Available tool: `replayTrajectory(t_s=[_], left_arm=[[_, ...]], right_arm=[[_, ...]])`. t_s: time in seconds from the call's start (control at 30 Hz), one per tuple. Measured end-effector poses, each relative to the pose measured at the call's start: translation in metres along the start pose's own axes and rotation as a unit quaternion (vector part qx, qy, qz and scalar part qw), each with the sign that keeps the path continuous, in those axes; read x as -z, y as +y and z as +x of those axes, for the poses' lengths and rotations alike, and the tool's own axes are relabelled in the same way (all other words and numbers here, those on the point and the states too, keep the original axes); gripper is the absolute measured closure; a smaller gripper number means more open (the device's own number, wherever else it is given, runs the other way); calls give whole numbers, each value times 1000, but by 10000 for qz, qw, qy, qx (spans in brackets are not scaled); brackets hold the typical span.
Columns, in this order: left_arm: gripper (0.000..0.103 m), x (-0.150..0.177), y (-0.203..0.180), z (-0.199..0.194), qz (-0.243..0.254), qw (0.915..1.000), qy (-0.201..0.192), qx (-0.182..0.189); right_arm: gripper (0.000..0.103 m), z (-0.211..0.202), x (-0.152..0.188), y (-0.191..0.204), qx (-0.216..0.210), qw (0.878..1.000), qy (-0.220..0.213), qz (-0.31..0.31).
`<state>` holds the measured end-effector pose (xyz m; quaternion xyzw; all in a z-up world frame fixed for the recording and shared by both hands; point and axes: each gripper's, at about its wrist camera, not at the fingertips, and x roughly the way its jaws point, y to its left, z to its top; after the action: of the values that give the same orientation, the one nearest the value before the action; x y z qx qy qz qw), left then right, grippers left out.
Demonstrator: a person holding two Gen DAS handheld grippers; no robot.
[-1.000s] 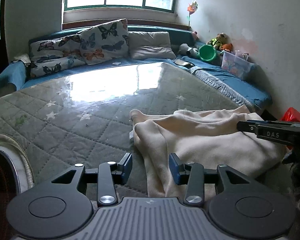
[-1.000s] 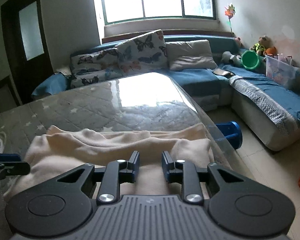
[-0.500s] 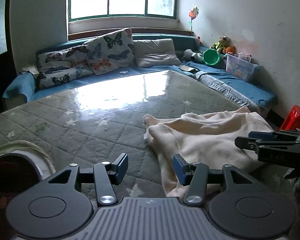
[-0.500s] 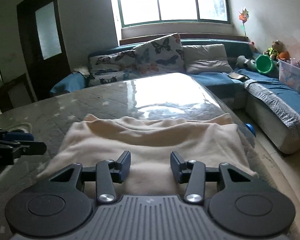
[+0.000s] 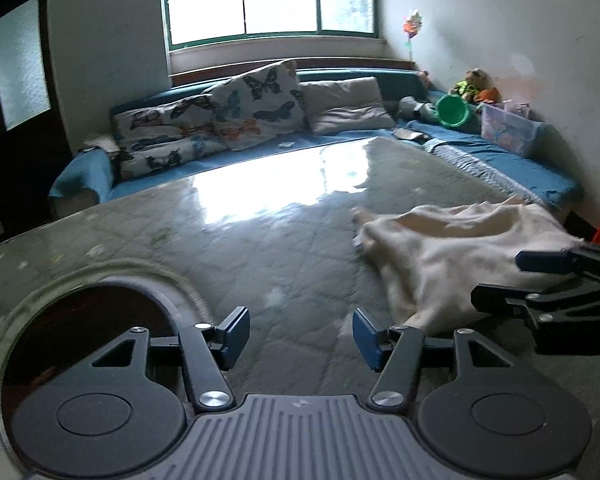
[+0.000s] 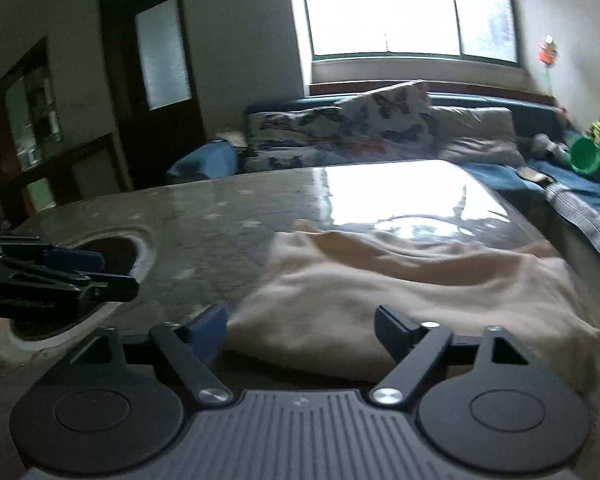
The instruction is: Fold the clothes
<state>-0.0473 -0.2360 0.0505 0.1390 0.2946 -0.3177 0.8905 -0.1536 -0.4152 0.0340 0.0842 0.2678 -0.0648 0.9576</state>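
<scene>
cream cloth, a folded garment (image 5: 452, 248), lies on the grey quilted table (image 5: 236, 240) at about three o'clock in the left wrist view, its near corner just beside the right-hand finger of the left gripper (image 5: 300, 336). that gripper's jaws have just been opening and now stand spread, with only bare table between the blue pads (image 5: 236, 332); nothing is pinched. at eight o'clock a round dark hole (image 5: 80, 332) is cut into the tabletop. the right gripper (image 5: 540, 280) comes in at four o'clock, over the garment's near edge, its fingers apart. beyond the table, at twelve o'clock, a blue sofa (image 5: 500, 156) carries butterfly cushions (image 5: 256, 108), and a green bowl (image 5: 453, 110) sits at two o'clock under the white wall.

in the right wrist view the garment (image 6: 420, 280) fills the middle and the four o'clock side, lying flat with soft creases near the table's right edge. the right gripper (image 6: 300, 328) has just been opening its jaws and they stand wide; the cloth's near hem shows between the fingers, but the pads do not press on it. the left gripper (image 6: 96, 272) reaches in at nine o'clock, over the round hole (image 6: 112, 252), fingers parted and holding nothing. the picture is blurred. a bright window (image 6: 412, 12) is at twelve o'clock, a dark door (image 6: 156, 68) at ten.
</scene>
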Motion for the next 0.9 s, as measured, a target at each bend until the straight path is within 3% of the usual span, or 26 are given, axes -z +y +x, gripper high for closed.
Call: replayTrajectory(t_s=[0.23, 0.3, 0.37, 0.6, 0.9], left_arm=[[27, 22, 37, -17, -190, 9986, 38, -488], [19, 27, 49, -20, -311, 9972, 43, -684], [16, 31, 61, -22, -452, 9952, 55, -868], [8, 42, 98, -28, -808, 9872, 62, -1374], [1, 55, 130, -29, -1050, 9771, 141, -1844]], right_arm=[[5, 8, 0, 41, -451, 9983, 43, -377], [4, 13, 1, 54, -598, 9970, 69, -482], [0, 16, 1, 65, -724, 9956, 97, -585], [0, 29, 2, 101, -1118, 9890, 206, -941], [0, 55, 4, 127, -1301, 9839, 426, -1147]])
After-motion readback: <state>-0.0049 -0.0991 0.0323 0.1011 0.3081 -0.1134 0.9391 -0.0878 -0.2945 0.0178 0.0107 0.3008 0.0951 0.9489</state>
